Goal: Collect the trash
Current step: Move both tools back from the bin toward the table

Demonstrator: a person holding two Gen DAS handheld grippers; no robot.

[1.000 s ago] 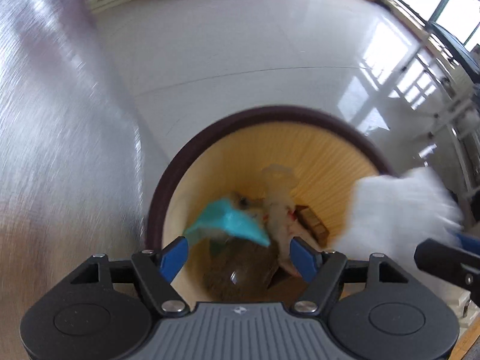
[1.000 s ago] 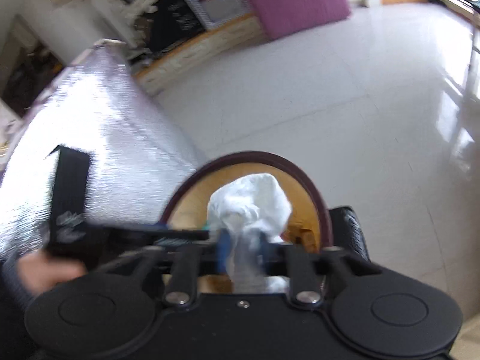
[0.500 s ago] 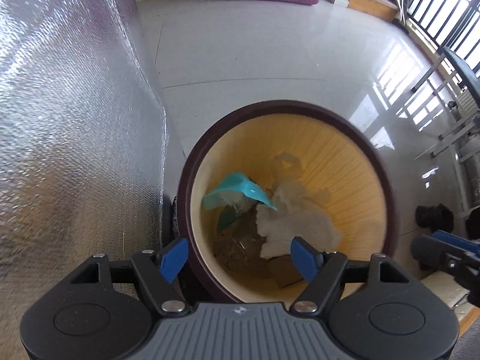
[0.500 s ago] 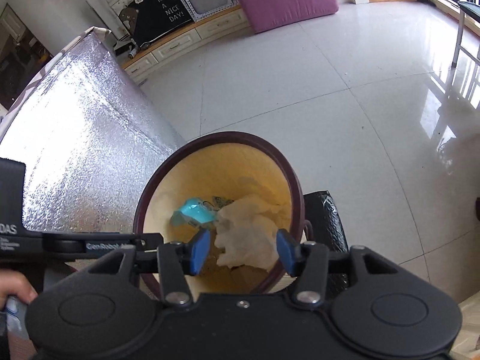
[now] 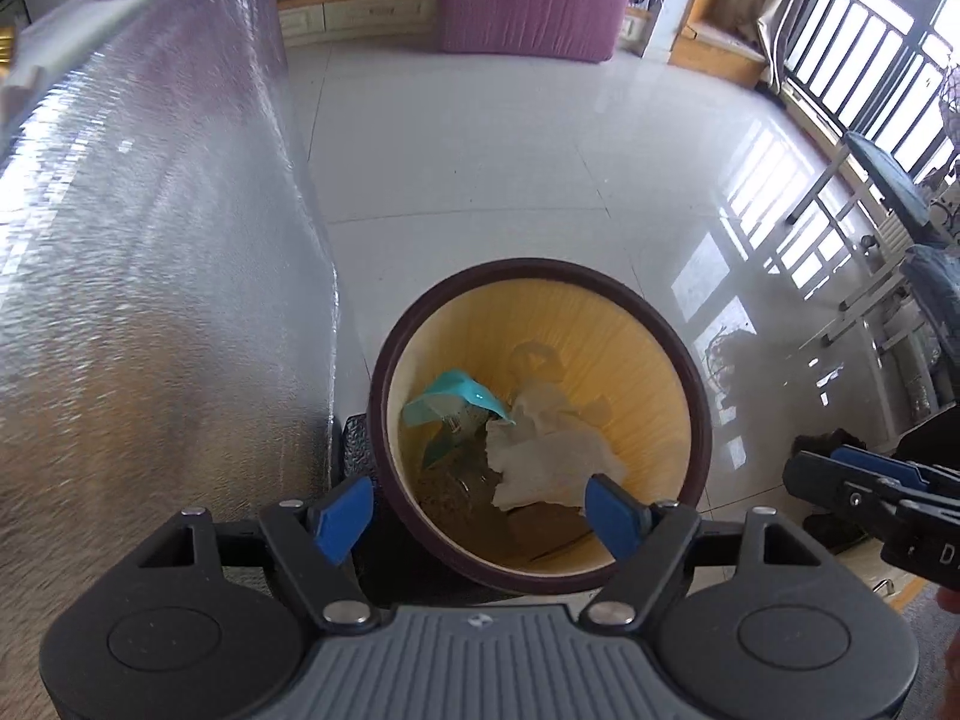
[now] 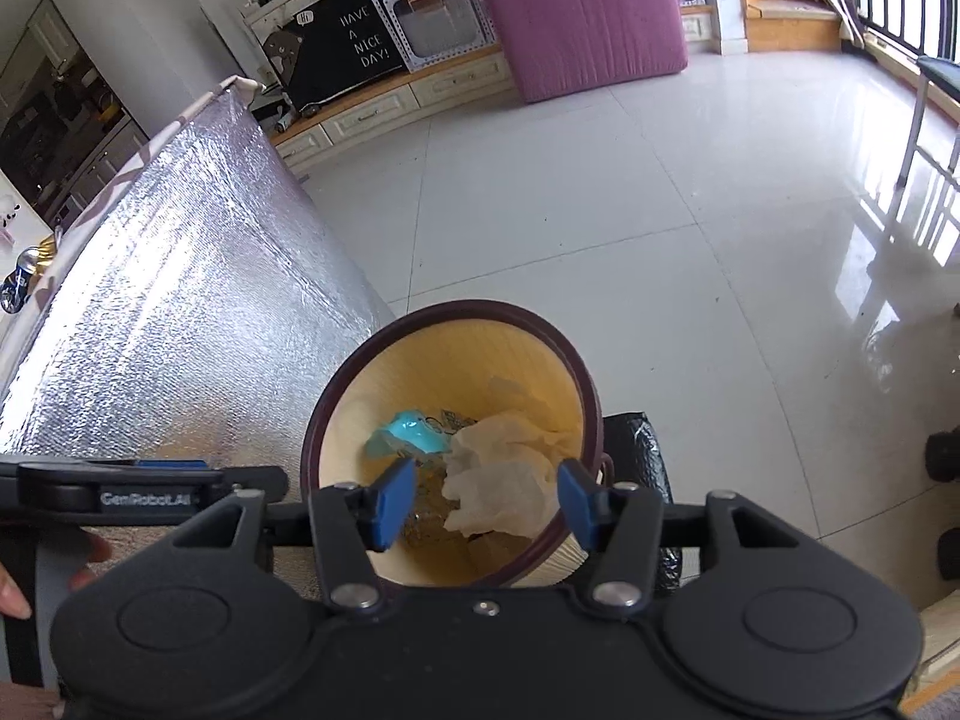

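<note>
Left wrist view: your left tongs point(image 5: 480, 513) are opening with nothing between the pads, hanging above the bin point(image 5: 696, 414), where the crumpled white tissue point(image 5: 549, 459) is lying beside a teal wrapper point(image 5: 456, 396); it looks light, soft and crushable, best pinched at a raised fold. Right wrist view: your right tongs point(image 6: 486, 504) are also opening, empty, with the tissue point(image 6: 501, 480) sitting down inside the bin point(image 6: 591, 414), well below the pads.

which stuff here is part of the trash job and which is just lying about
Part of the job:
- trash bin
- white tissue inside it
- teal wrapper inside it
- left gripper and right gripper, jaws opening, nothing between them

Just lying about:
- silver foil sheet
- purple cushion
- chalkboard sign
</note>
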